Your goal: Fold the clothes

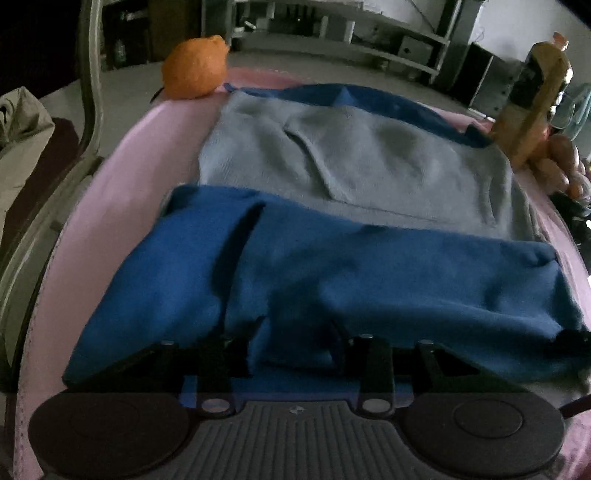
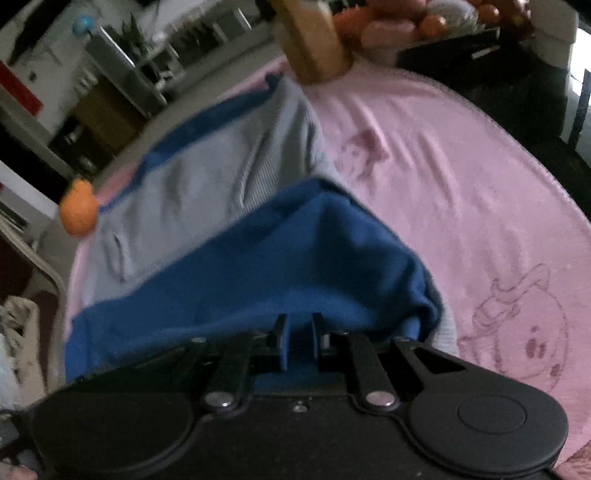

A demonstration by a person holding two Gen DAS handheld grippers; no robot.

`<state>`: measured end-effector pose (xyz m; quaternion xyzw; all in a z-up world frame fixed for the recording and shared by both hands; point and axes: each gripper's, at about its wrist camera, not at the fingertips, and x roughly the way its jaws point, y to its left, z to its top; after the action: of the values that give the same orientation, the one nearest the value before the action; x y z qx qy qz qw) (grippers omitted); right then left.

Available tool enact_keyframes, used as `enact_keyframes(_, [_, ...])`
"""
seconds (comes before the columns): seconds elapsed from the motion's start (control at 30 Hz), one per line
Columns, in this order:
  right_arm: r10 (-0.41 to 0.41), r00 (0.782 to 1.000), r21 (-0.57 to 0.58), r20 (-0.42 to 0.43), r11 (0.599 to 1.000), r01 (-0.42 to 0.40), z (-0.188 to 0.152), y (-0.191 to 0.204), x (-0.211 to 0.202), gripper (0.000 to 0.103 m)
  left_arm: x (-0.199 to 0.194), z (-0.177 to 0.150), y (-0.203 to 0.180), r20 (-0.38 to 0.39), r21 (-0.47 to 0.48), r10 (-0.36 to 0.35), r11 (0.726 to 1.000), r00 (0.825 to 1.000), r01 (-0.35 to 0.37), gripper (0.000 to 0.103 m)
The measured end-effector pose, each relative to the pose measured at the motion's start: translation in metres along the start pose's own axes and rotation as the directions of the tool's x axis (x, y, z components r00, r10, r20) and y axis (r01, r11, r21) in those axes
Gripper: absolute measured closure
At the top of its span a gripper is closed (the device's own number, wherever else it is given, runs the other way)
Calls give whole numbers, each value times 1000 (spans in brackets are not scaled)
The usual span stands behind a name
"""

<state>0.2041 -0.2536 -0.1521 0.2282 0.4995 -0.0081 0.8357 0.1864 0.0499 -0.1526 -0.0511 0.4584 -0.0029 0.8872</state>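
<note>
Right wrist view, right tool (image 2: 299, 341) pinching blue garment (image 2: 258, 280) edge, bare pink cloth (image 2: 461, 177) alongside

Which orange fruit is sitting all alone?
The single orange beside the garment's far corner; the other fruit is piled by the bottle.

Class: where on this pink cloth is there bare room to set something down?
Free: the wide pink cloth right of the blue and grey garment, below the bottle. Crowded: the far corner with bottle and fruit; an orange sits at the far left.
</note>
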Motion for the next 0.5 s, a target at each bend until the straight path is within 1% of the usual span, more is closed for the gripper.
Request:
enact_keyframes(0.03, [-53, 999, -27, -9, 998, 53, -2, 2, 5, 91, -1, -1, 0, -4, 4, 3, 1000, 1000, -3, 65])
enact_keyframes(0.07, [-105, 995, -62, -4, 993, 104, -5, 4, 9, 100, -1, -2, -1, -3, 10, 6, 1000, 1000, -6, 65])
enact_keyframes(0.1, [-122, 992, -100, 12, 987, 123, -8, 7, 9, 100, -3, -4, -1, 1, 19, 7, 1000, 1000, -7, 65])
enact_keyframes(0.17, [-133, 991, -183, 34, 974, 137, -14, 12, 8, 100, -5, -7, -2, 10, 40, 13, 999, 1000, -13, 64])
enact_keyframes(0.2, [-130, 990, -205, 50, 969, 138, -18, 13, 8, 100, -6, -9, -3, 14, 51, 16, 999, 1000, -17, 64])
enact_keyframes(0.3, [-72, 994, -172, 82, 981, 85, -24, 1, 4, 100, -9, -14, -5, 22, 75, 25, 997, 999, -26, 64])
enact_keyframes(0.37, [-49, 996, -131, 81, 990, 59, -23, -5, 3, 98, -11, -16, -2, 12, 69, 27, 997, 1000, -28, 64])
enact_keyframes(0.43, [-60, 996, -127, 70, 990, 69, -22, -4, 1, 99, -14, -17, 4, -13, 48, 41, 998, 999, -40, 64])
enact_keyframes(0.5, [-105, 991, -122, 83, 986, 115, -26, -7, -8, 100, -17, -18, 12, -35, 23, 60, 998, 998, -60, 65])
